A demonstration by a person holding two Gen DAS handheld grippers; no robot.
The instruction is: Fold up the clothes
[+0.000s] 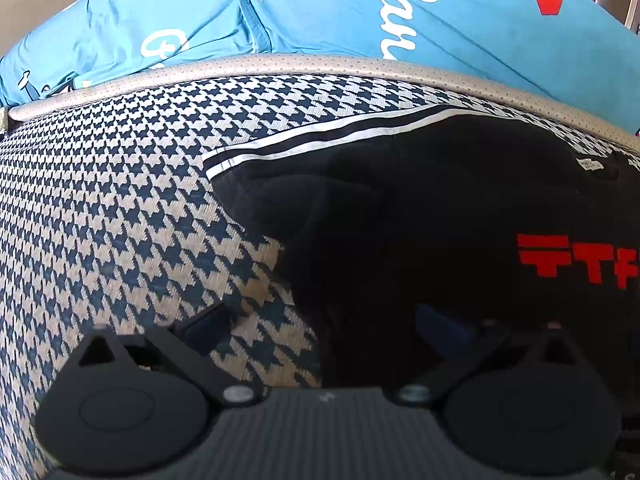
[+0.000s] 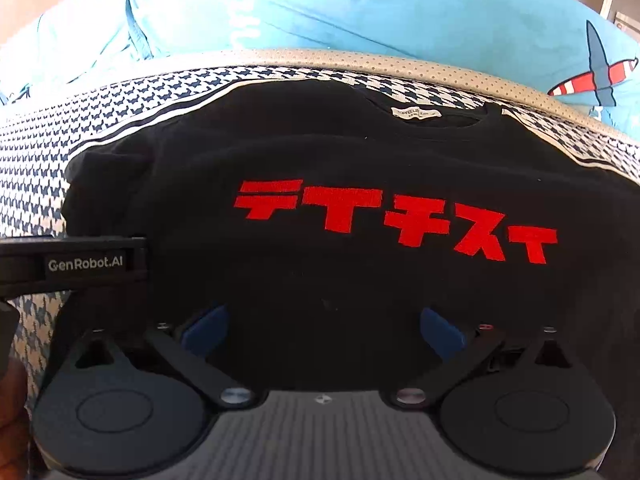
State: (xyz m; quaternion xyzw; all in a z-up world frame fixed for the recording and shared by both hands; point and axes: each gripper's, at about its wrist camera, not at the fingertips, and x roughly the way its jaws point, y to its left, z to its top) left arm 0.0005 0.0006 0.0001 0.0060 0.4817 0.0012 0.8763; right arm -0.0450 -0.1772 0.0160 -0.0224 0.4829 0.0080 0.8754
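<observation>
Right wrist, right tool [image 2: 322, 330] spread over black shirt [image 2: 320, 152]

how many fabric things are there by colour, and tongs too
black shirt with red lettering: 1
blue printed fabric behind it: 1
houndstooth cover underneath: 1
tongs, both open: 2, the left tongs and the right tongs
total: 5

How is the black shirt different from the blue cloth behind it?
The black shirt has red blocky letters; the blue cloth has white curly writing and small pictures. The black shirt lies flat on the checked surface; the blue cloth sits bunched beyond its grey edge. Both are soft printed fabric.
</observation>
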